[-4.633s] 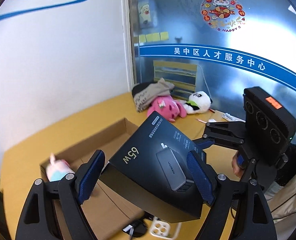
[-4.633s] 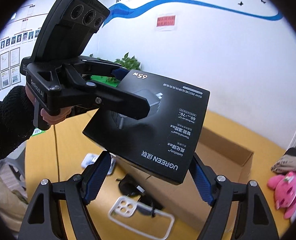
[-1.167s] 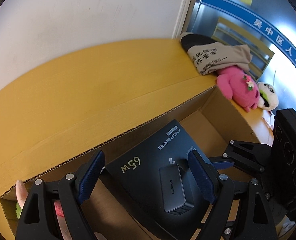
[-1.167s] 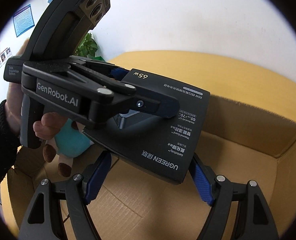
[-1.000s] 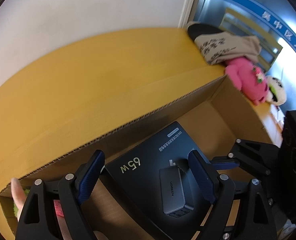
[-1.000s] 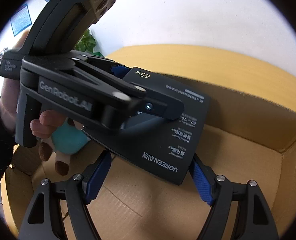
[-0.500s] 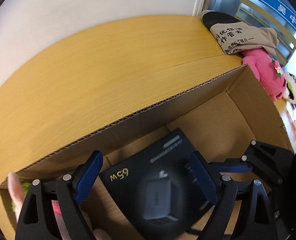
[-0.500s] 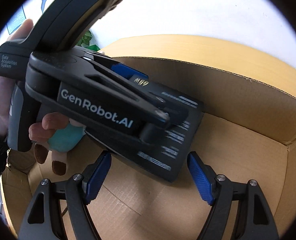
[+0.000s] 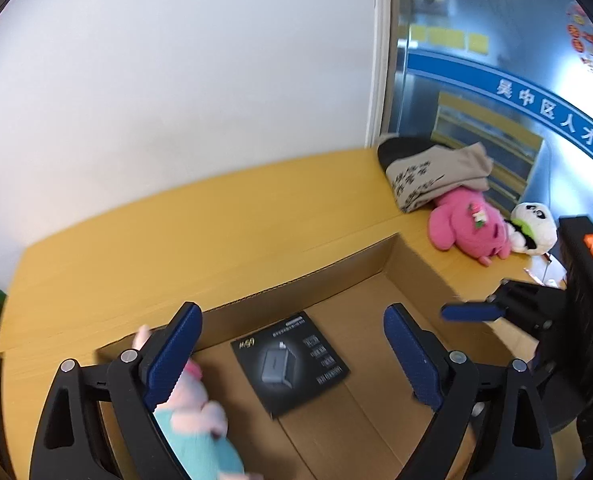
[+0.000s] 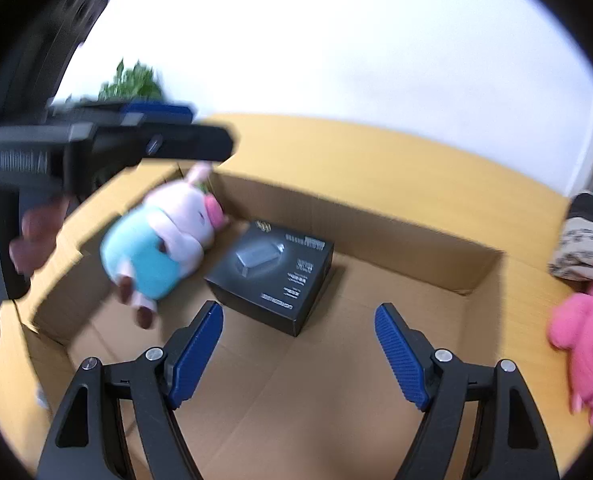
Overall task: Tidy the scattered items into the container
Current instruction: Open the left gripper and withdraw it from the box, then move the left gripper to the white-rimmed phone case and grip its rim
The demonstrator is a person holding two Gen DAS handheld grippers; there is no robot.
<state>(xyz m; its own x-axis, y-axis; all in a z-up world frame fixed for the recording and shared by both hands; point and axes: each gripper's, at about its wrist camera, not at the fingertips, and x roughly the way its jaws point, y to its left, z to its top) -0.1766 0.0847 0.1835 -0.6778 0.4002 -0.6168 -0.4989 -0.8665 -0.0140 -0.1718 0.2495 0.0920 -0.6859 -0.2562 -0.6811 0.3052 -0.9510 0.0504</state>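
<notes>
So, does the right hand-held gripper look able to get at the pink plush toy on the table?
Probably yes: the pink plush toy lies outside the cardboard box, uncovered, and the right hand-held gripper is open and empty.

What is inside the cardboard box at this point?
The cardboard box holds two things: a black charger box lying flat on its floor and a pink-and-teal plush toy beside it. The near floor is partly hidden by the gripper fingers.

Bright, even room light fills both fisheye views, with black corners and edges that bow strongly. The white wall [image 10: 356, 52] is blown out in the right wrist view. Motion blur smears the left gripper [image 10: 184, 136] and the plush pig [image 9: 192, 432]. Shadows are soft.
</notes>
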